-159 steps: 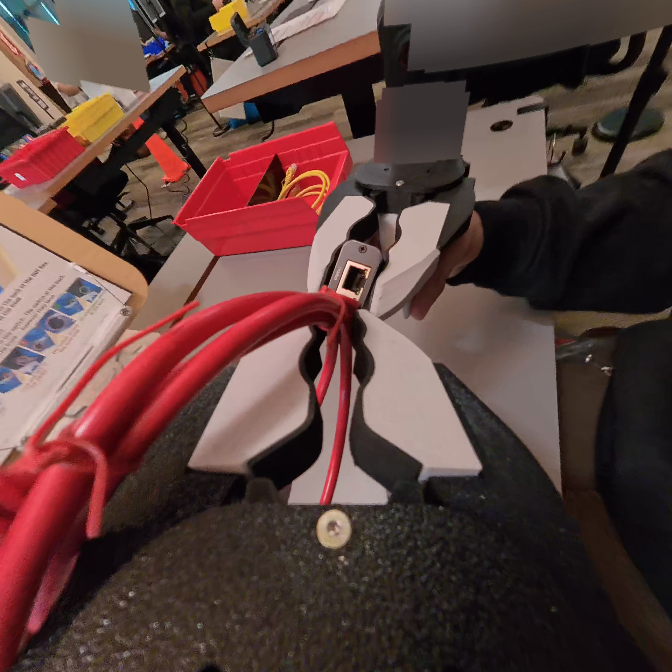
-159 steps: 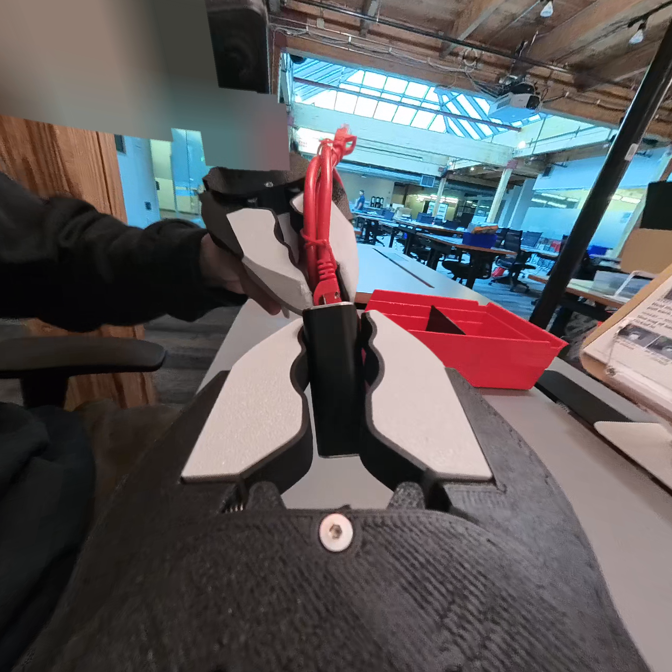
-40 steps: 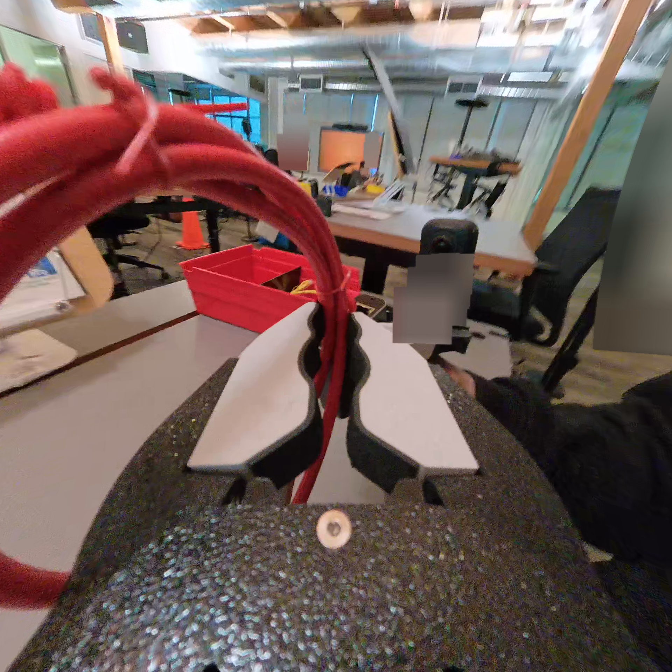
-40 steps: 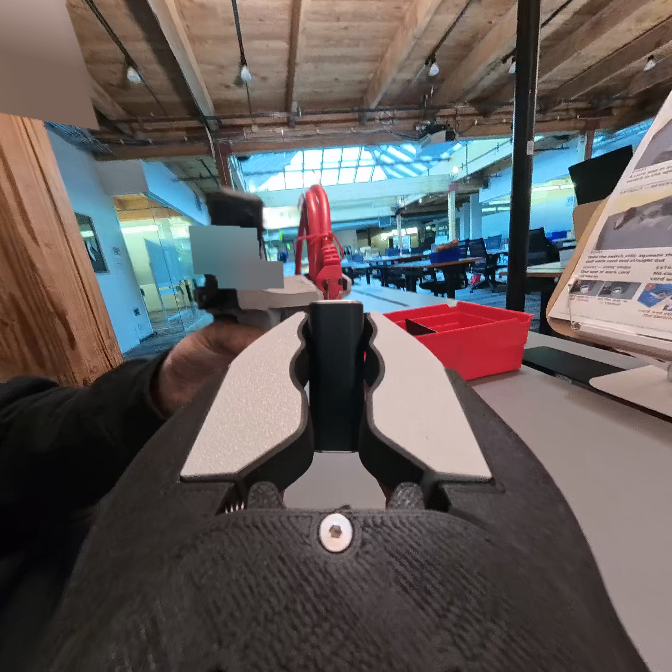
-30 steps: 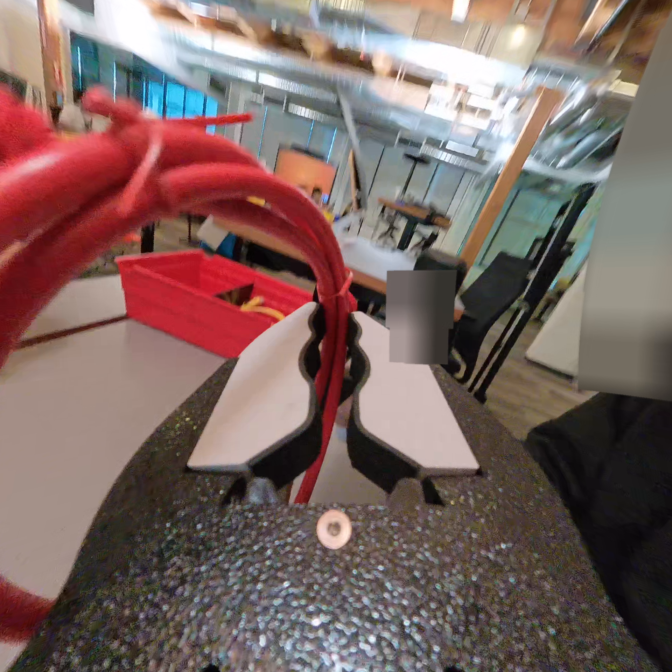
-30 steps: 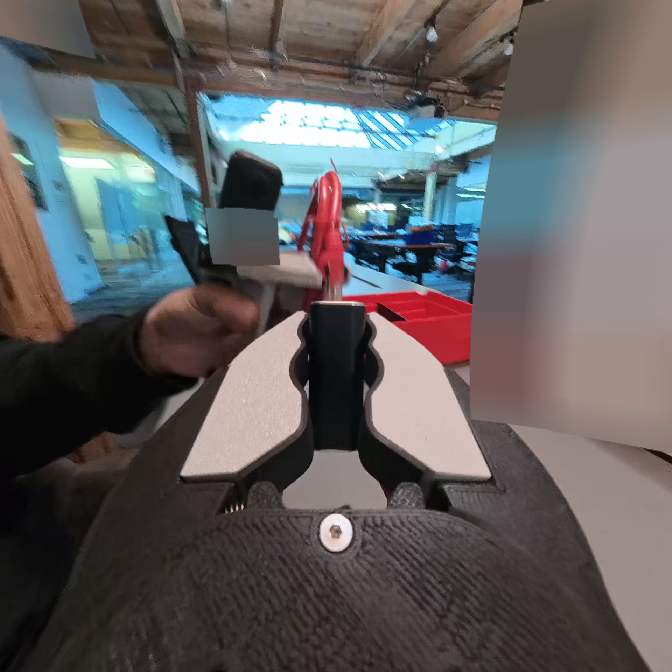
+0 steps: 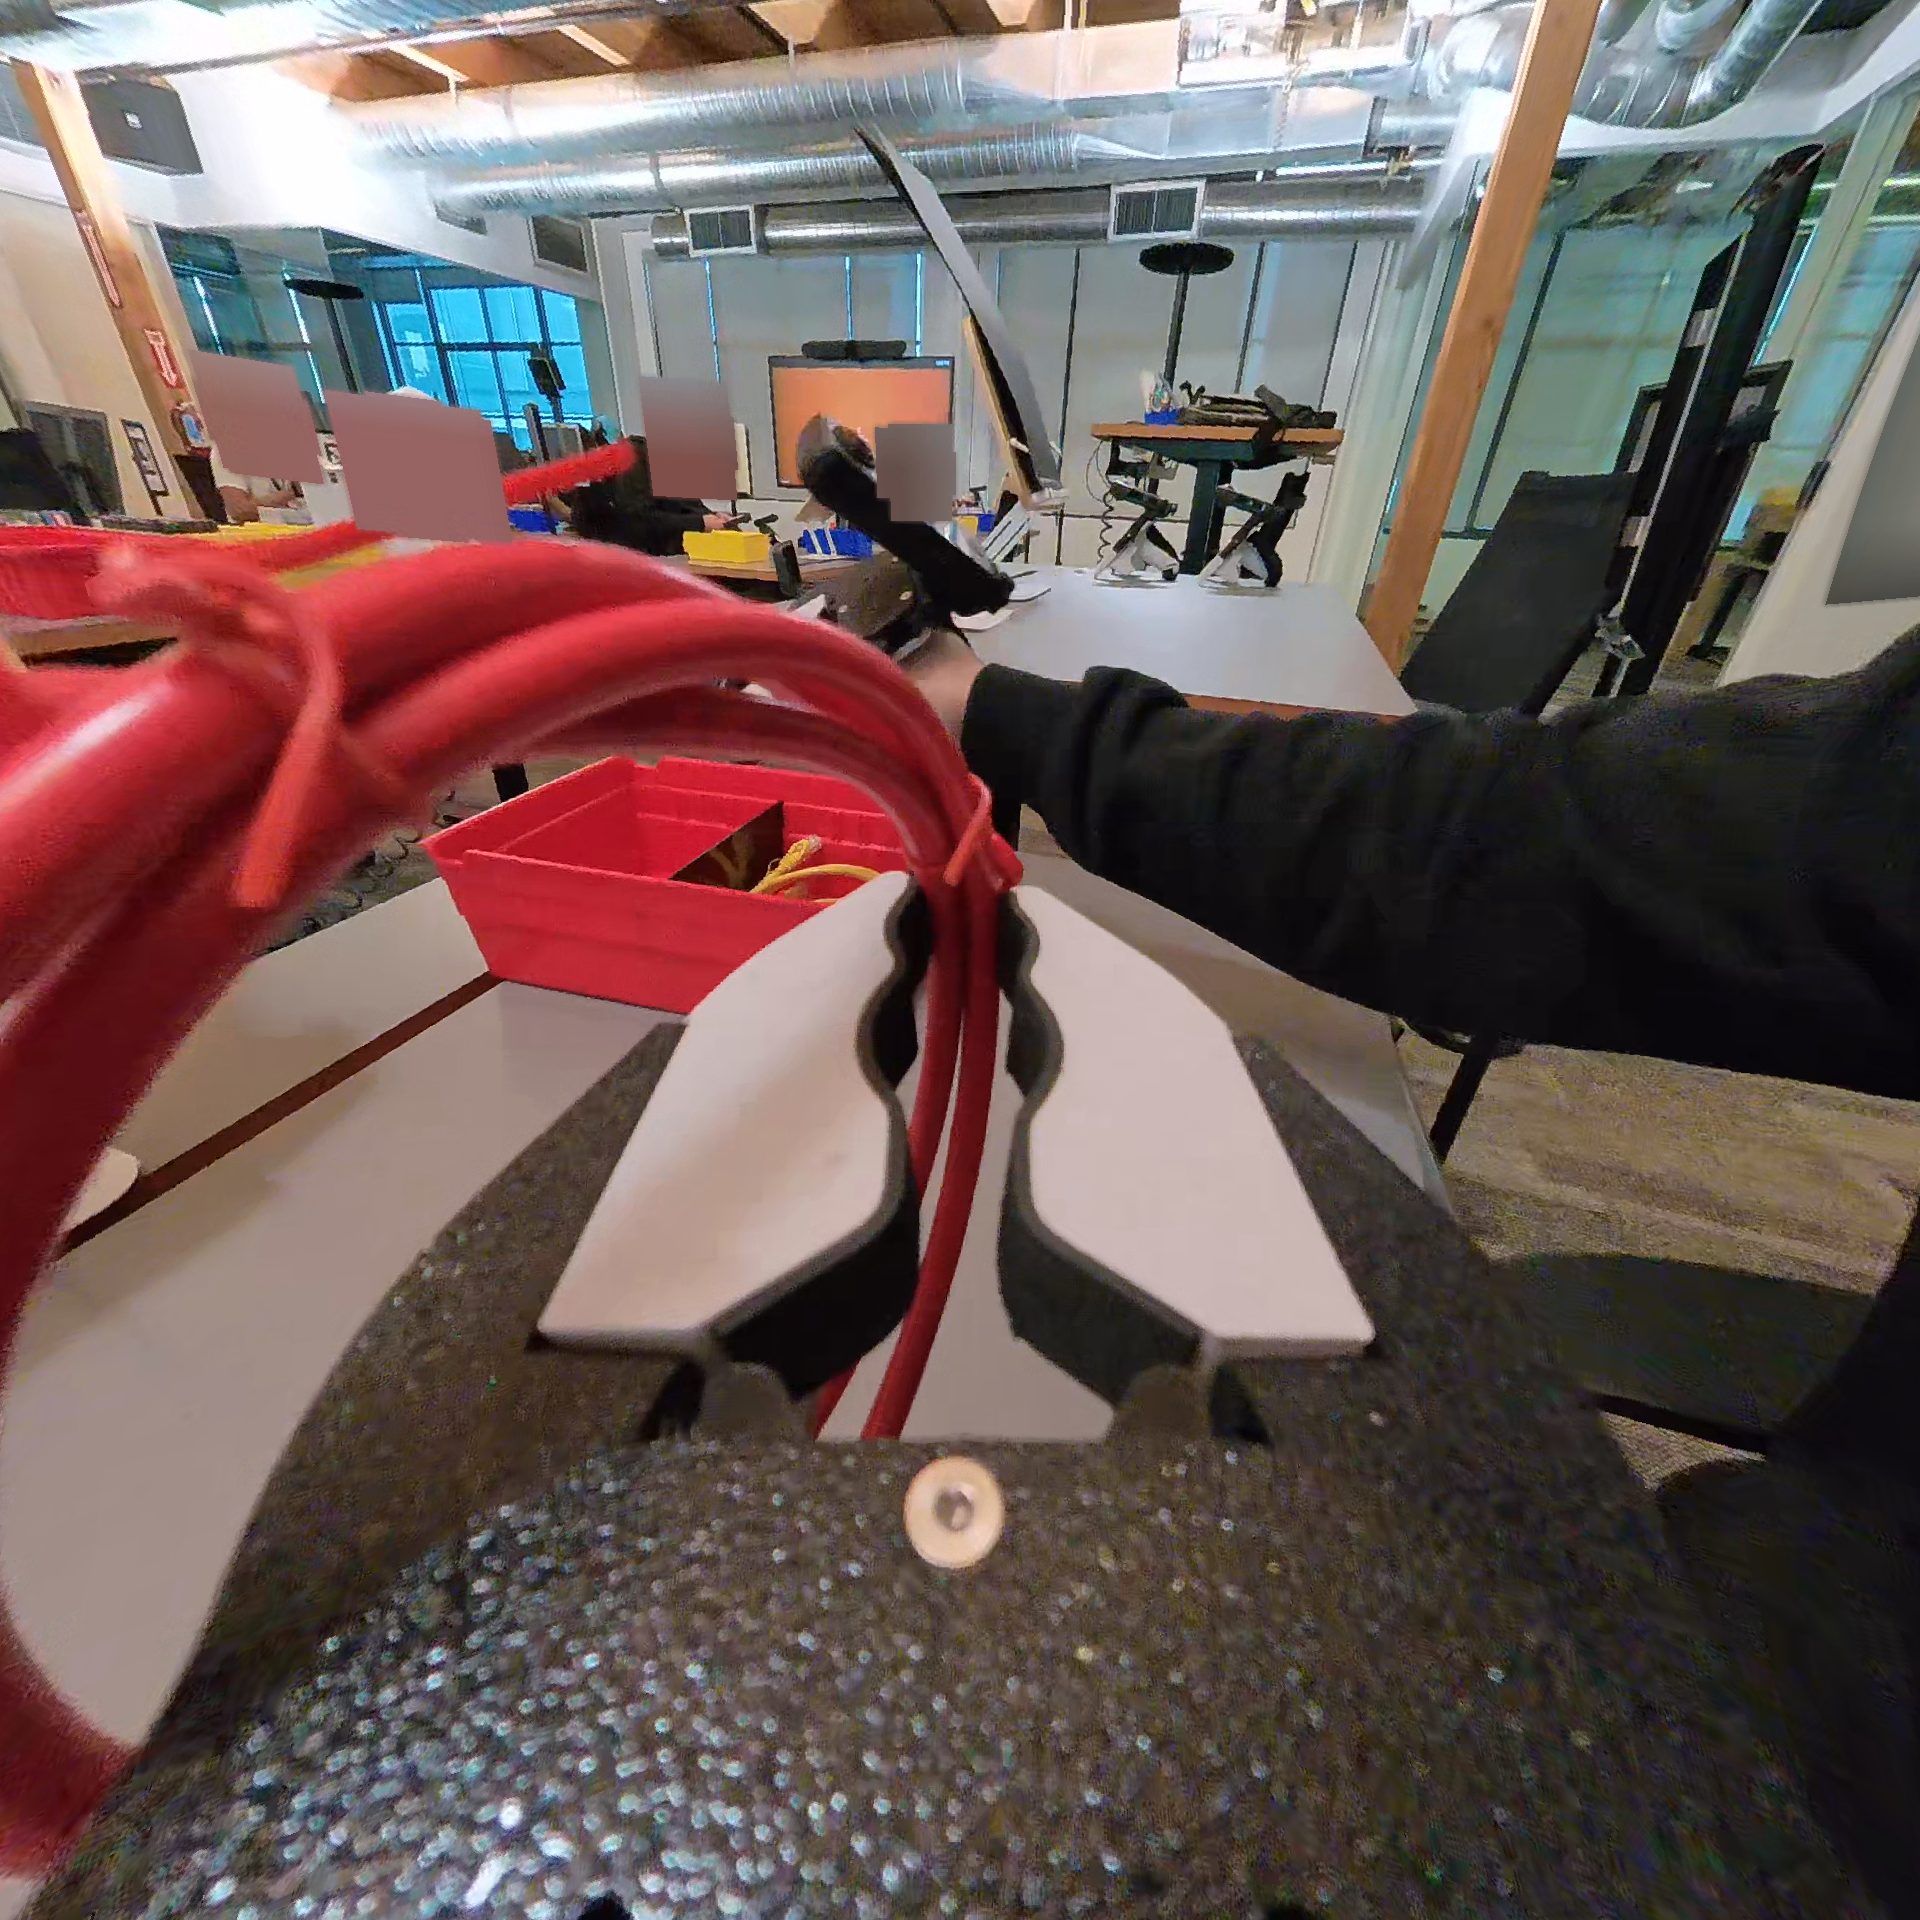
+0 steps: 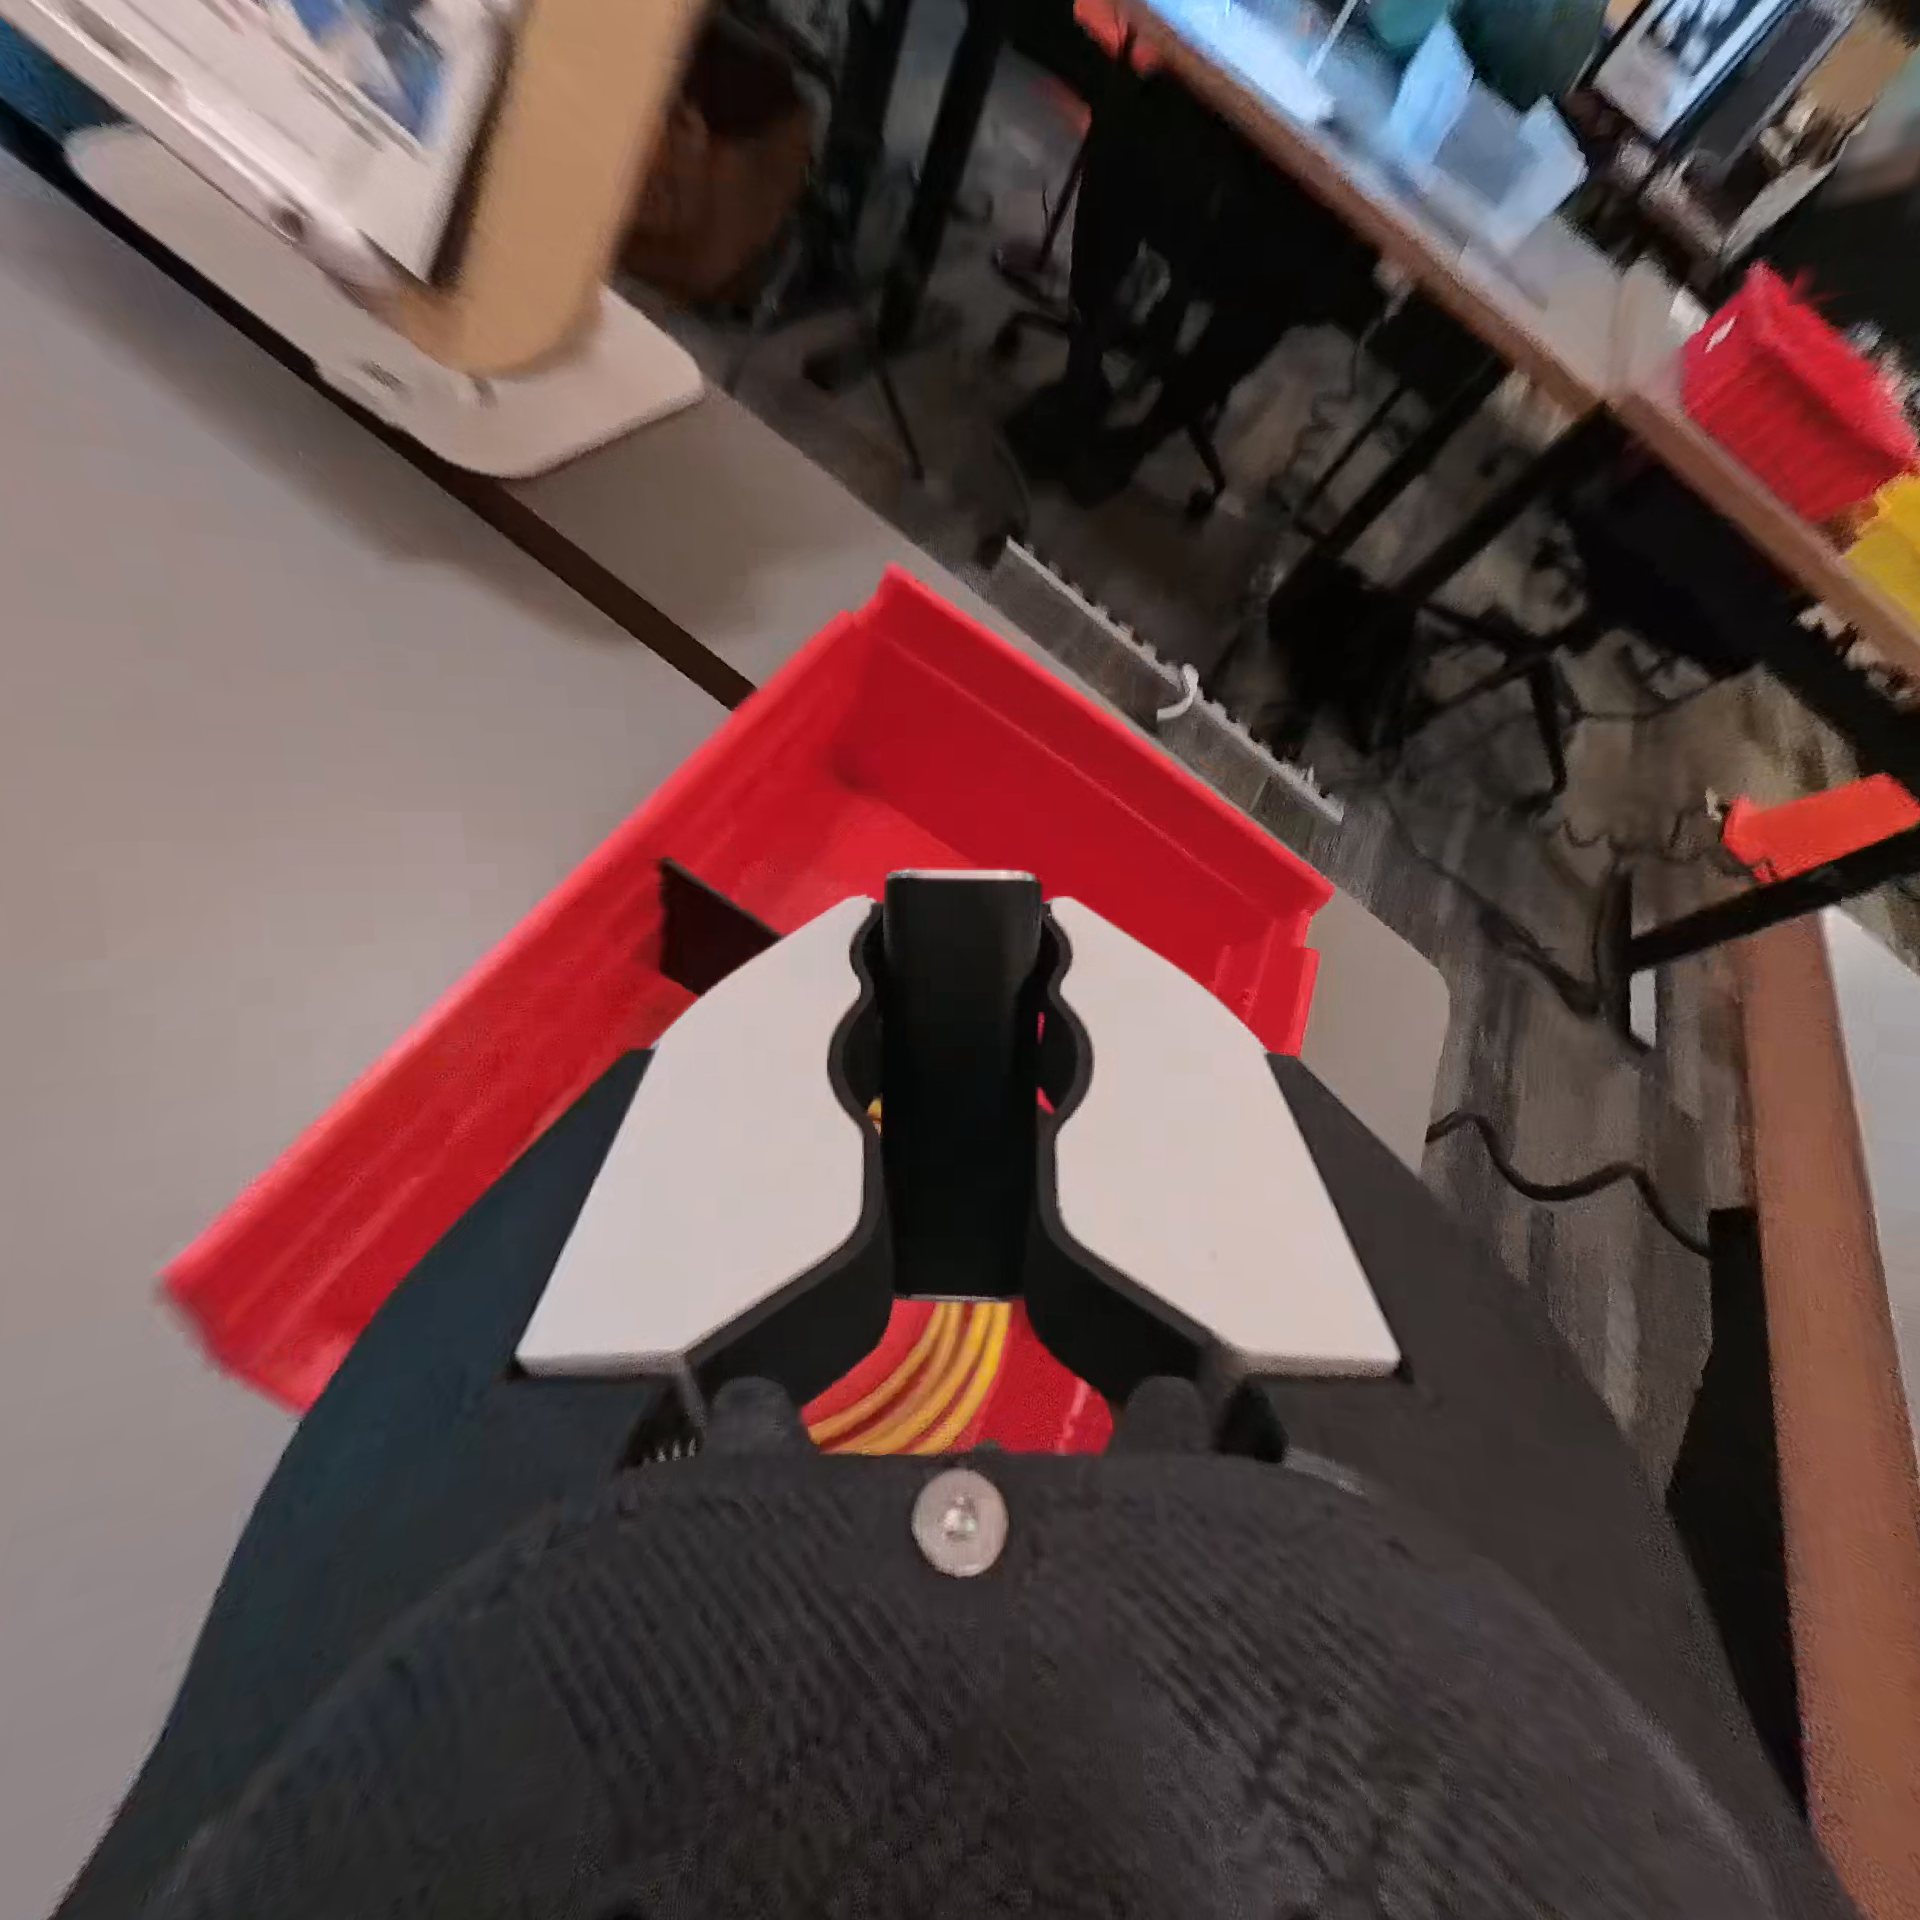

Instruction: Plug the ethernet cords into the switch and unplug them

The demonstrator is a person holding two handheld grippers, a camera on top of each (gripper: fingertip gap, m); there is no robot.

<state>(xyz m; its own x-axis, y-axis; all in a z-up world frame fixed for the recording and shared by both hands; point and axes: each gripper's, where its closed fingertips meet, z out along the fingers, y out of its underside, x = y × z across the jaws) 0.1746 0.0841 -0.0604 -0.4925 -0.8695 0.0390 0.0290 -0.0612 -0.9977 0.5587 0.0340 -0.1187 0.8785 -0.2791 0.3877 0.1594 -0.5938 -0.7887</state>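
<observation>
Holding apart: left tool (image 7: 956, 925) clamped on bundled red ethernet cords (image 7: 468, 665) at frame centre; right tool (image 8: 958, 977) clamped on small black rectangular switch (image 8: 956, 1081), above red plastic bin (image 8: 582, 1049). Cords look unplugged; whether more plugging remains, cannot tell.

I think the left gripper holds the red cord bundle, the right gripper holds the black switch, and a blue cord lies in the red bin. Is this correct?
Not fully. The cord in the red bin is yellow, not blue, as the left wrist view shows. The rest stands: the left gripper holds the red cord bundle, and the right gripper holds the black switch.
</observation>
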